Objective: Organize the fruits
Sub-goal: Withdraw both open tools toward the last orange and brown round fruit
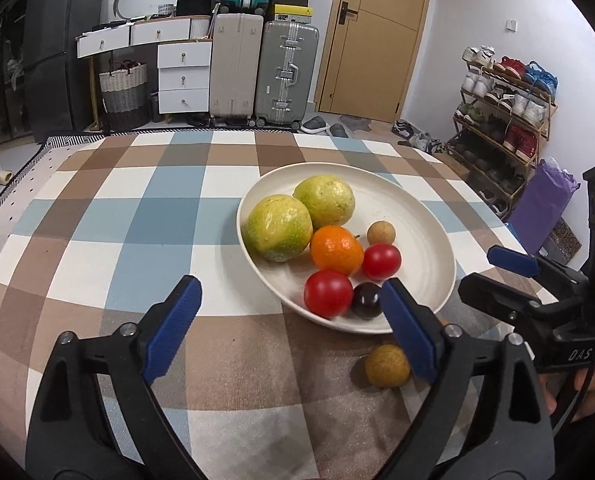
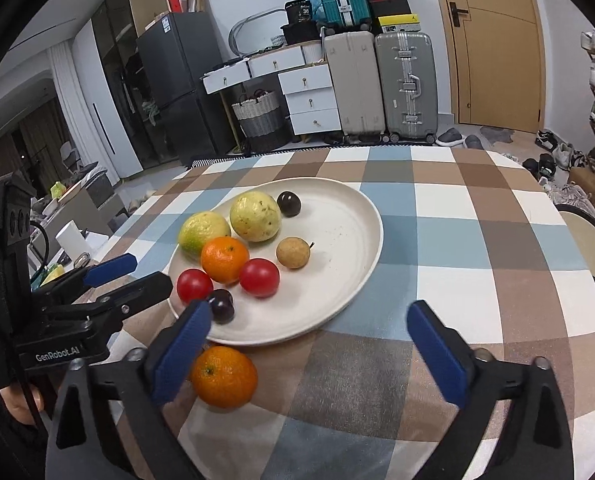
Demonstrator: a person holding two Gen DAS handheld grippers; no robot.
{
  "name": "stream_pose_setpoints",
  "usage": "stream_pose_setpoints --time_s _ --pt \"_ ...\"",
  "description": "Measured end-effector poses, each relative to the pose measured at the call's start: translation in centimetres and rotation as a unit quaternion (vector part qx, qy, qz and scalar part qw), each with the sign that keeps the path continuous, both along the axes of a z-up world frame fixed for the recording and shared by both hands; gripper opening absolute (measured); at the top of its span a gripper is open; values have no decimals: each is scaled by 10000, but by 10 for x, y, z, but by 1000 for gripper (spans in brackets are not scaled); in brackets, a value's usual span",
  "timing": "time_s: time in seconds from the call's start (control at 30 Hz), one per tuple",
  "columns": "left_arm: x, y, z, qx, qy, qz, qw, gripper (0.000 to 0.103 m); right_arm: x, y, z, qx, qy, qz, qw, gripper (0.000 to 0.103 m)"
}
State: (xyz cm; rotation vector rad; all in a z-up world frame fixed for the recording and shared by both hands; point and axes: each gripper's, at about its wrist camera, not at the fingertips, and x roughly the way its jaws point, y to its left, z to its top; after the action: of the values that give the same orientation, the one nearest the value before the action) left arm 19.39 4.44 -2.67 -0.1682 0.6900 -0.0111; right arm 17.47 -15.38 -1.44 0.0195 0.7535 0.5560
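A white plate (image 1: 417, 216) (image 2: 349, 216) on the checked tablecloth holds two yellow-green fruits (image 1: 279, 227), an orange (image 1: 336, 250), two red tomatoes (image 1: 328, 293), a brown longan (image 1: 380, 233) and dark plums (image 2: 288, 203). A second longan (image 1: 386, 366) lies on the cloth just before the plate, beside my left gripper's right finger. A second orange (image 2: 223, 376) lies on the cloth before the plate, next to my right gripper's left finger. My left gripper (image 1: 289, 326) is open and empty. My right gripper (image 2: 309, 354) is open and empty.
The round table (image 1: 137, 208) drops off at its edges. My right gripper also shows at the right of the left wrist view (image 1: 509, 276); my left gripper shows at the left of the right wrist view (image 2: 125, 276). Suitcases, drawers and a shoe rack stand beyond.
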Motion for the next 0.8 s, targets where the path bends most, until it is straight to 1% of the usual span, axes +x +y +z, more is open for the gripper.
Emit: stream_pose_setpoints --time_s 0.07,0.17,0.37,0.47,0.63,0.8 --pt "-2 0 0 21 -41 33 10000 102 0 0 -2 -8 55 -7 10000 103" --pt "-4 -2 1 38 -49 -54 10000 102 0 2 -4 -23 138 82 9999 103" --pt "-10 -5 -2 28 45 -91 9999 102 -4 2 -4 -61 107 105 9999 103" --pt "-13 -8 -2 32 25 -110 9999 102 -7 1 -4 -68 78 103 9999 103" --pt "-19 -10 -3 -21 79 -234 9997 102 -12 3 -3 -279 -12 132 9995 103" --pt "-29 -18 -4 71 133 -387 9991 102 -19 1 -6 -354 94 310 9988 103"
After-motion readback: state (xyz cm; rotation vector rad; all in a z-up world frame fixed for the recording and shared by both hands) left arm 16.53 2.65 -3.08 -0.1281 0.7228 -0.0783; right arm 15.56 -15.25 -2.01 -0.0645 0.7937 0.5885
